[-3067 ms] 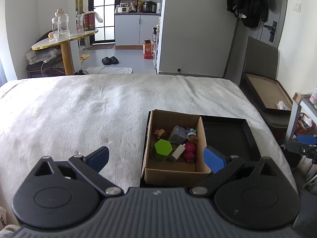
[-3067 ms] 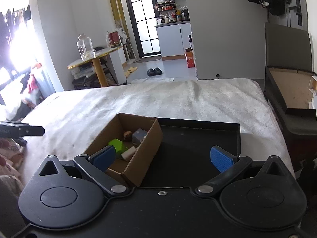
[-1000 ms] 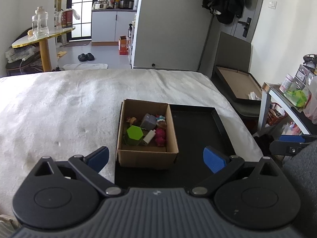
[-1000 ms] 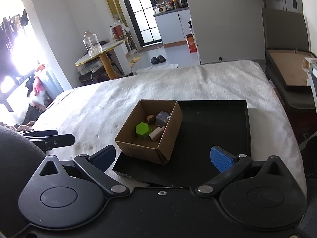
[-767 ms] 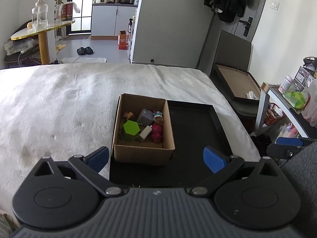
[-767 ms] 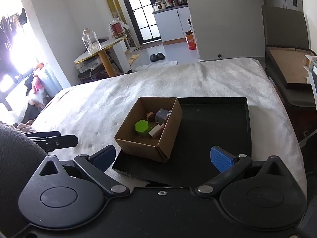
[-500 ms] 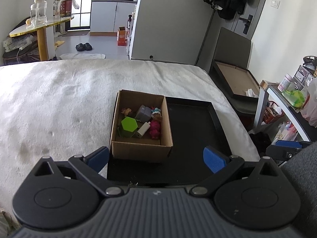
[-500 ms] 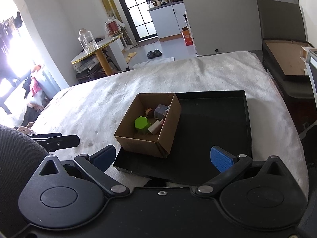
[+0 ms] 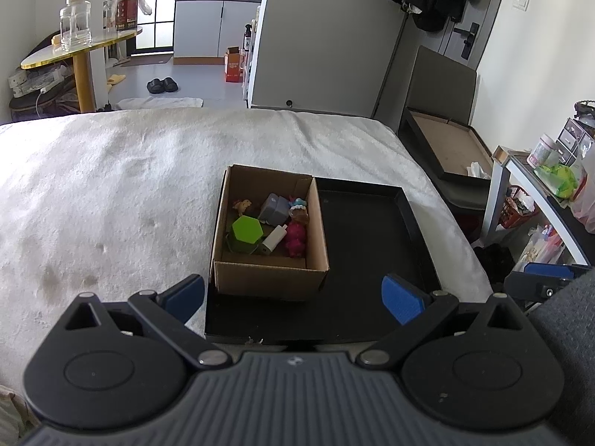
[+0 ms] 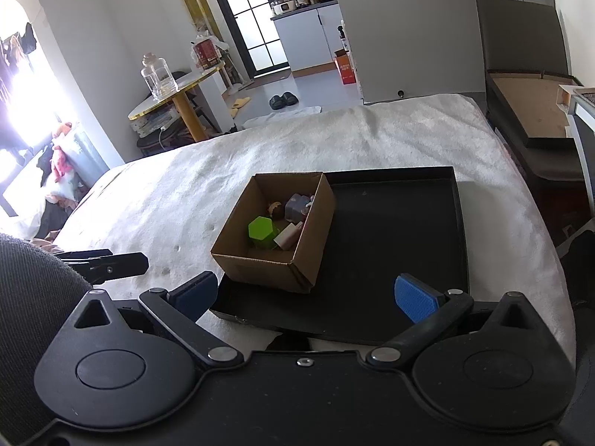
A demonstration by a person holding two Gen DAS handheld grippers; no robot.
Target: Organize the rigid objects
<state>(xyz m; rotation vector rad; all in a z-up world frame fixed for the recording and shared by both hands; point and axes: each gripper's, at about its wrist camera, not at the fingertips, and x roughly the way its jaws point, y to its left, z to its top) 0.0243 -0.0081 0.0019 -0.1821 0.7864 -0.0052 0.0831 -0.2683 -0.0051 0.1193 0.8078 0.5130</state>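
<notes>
1. The cardboard box (image 9: 269, 271) stands ahead of the left claw (image 9: 293, 293), between its two spread fingers, in the left part of a black tray (image 9: 372, 260).
2. Inside the box lie a green hexagonal block (image 9: 247, 230), a grey block (image 9: 274, 209) beyond it, a white bottle-shaped piece (image 9: 274, 239) tilted just right of the green one, a magenta toy (image 9: 296, 238) against the right wall, and a small brown figure (image 9: 241, 205) at the far left. What lies under them I cannot tell.
3. The left claw is wide open and holds nothing; its blue pads (image 9: 401, 297) hang apart from the box.
4. The right claw (image 10: 305, 293) is likewise wide open and empty, with the same box (image 10: 275, 260) ahead and left of its centre, and the bare tray floor (image 10: 390, 245) ahead between its fingers.
5. The tray rests on a bed covered by a white fuzzy blanket (image 9: 111, 193), which spreads far to the left of both claws.
6. Beyond the bed, far ahead and left, stands a round yellow-topped desk (image 9: 80, 50) carrying a glass jar (image 9: 76, 22).
</notes>
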